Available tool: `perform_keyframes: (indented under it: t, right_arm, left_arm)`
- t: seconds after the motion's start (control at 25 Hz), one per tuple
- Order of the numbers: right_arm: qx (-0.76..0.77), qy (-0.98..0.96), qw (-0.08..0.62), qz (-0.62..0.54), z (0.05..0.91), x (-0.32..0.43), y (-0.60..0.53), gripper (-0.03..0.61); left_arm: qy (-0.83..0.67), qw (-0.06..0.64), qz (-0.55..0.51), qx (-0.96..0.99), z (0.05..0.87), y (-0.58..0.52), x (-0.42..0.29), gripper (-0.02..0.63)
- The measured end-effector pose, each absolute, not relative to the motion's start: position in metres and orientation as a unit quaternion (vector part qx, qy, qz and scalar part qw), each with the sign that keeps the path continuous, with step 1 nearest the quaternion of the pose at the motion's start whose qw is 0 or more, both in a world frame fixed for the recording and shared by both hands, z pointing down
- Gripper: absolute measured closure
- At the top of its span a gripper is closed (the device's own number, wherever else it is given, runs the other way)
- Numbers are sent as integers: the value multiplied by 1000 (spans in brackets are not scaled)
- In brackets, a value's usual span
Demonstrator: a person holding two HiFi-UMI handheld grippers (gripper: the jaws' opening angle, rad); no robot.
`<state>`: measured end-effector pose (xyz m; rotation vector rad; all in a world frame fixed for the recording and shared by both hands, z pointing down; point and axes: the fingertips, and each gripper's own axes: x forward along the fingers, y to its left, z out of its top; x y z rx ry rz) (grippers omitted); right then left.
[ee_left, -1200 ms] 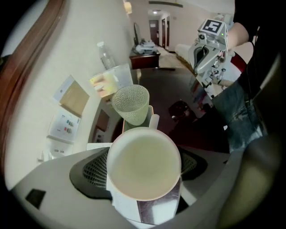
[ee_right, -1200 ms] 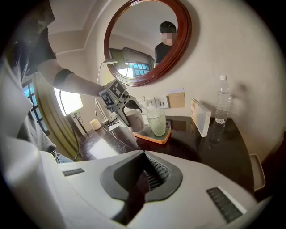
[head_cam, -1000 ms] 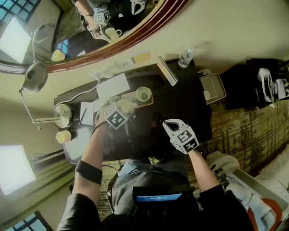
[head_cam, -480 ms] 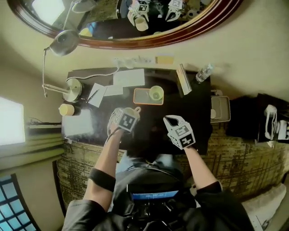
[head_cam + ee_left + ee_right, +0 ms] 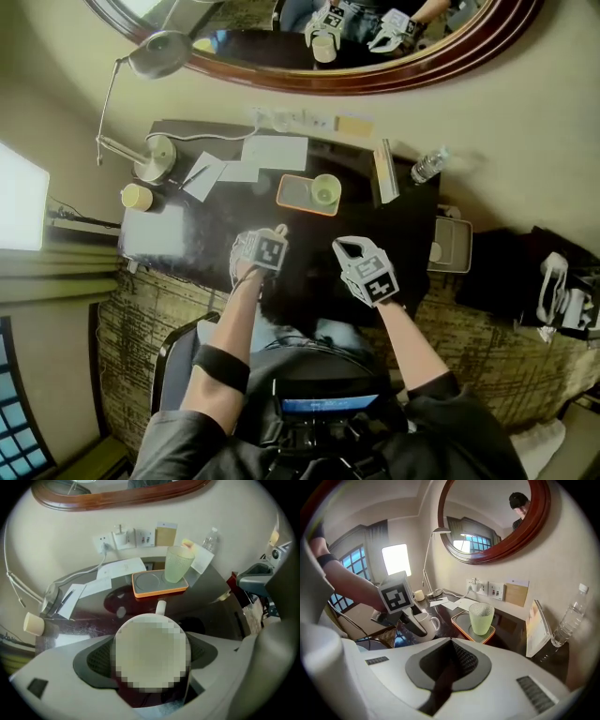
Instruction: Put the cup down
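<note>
Left gripper (image 5: 152,656) clasps the white cup (image 5: 423,620) at the dark desk (image 5: 216,225); right gripper (image 5: 450,641) closed.

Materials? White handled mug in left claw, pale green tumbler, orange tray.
White handled mug: likely glazed ceramic; smooth, opaque, thick-walled.
Pale green tumbler: frosted, pebbled glass or plastic; translucent, can't tell which.
Orange tray: probably plastic; matte rim, grey inset.

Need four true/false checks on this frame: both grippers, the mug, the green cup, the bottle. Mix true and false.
1. The left gripper holds a white mug between its jaws. True.
2. The right gripper has its jaws wide apart. False: they are shut, with nothing between them.
3. The green cup stands on the orange tray. True.
4. The water bottle lies on its side. False: it stands upright.
</note>
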<state>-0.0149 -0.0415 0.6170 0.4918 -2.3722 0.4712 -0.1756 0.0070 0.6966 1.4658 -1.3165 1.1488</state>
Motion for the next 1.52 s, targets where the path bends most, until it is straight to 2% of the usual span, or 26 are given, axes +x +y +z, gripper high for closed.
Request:
perform_keyframes:
  t: [0.12,0.68,0.96,1.36,1.48,1.52]
  right_arm:
    - [186,-907,334,179,618,-12,-41,578]
    - [176,-906,346,170,622,-2,-40,578]
    - [174,-904,351,172,627,0,-40,578]
    - [188,-908,335,168,612,-7,-54,578]
    - [198,-906,331,176,609,-8,-57,578]
    - [202,-906,328,175,605,-10,-59,578]
  left_arm:
    - [-543,420,429,587,720,4,-165,178]
    - [-582,397,432,563,733,0,-165,173]
    - [-596,389,432,554,713,1,-170,130]
    - [-587,366,422,586,674,-6,-182,124]
    - [-580,358,410,606,662,-12,-190,174]
    - [-580,351,405,614,659,-16,-192,234]
